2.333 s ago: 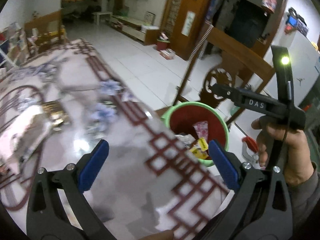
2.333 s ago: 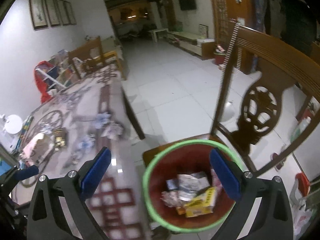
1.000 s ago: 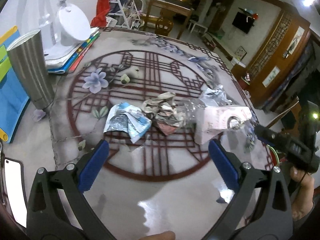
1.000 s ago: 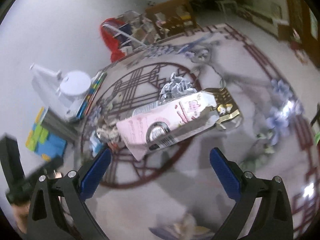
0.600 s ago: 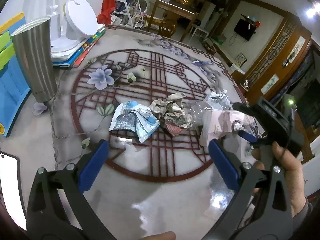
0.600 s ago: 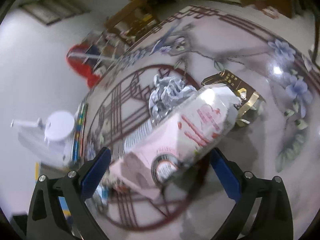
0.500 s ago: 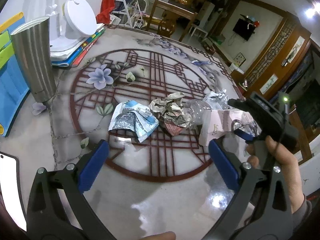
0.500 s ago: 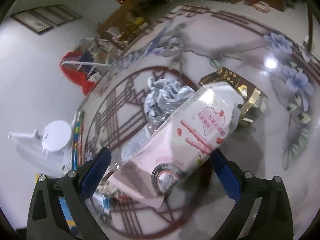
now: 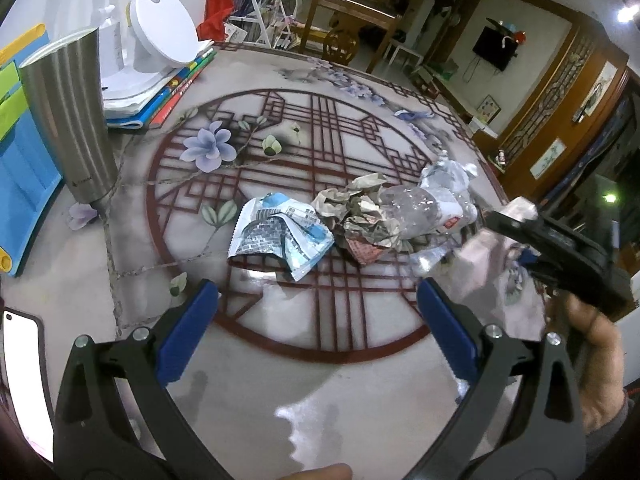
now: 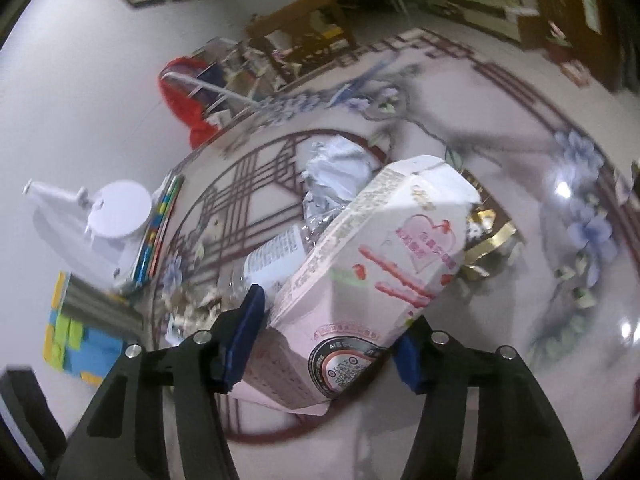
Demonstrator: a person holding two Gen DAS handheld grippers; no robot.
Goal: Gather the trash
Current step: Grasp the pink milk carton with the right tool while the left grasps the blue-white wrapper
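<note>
Right wrist view, right tool (image 10: 328,344) clamping one pink carton (image 10: 372,280)

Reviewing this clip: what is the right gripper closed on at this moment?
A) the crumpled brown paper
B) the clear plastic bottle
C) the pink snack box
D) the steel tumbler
C: in the right wrist view the right gripper has its blue pads pressed on both sides of the pink snack box.

Steel tumbler (image 9: 66,120), white lamp (image 9: 160,36), books (image 9: 160,100) on table (image 9: 280,380)
</note>
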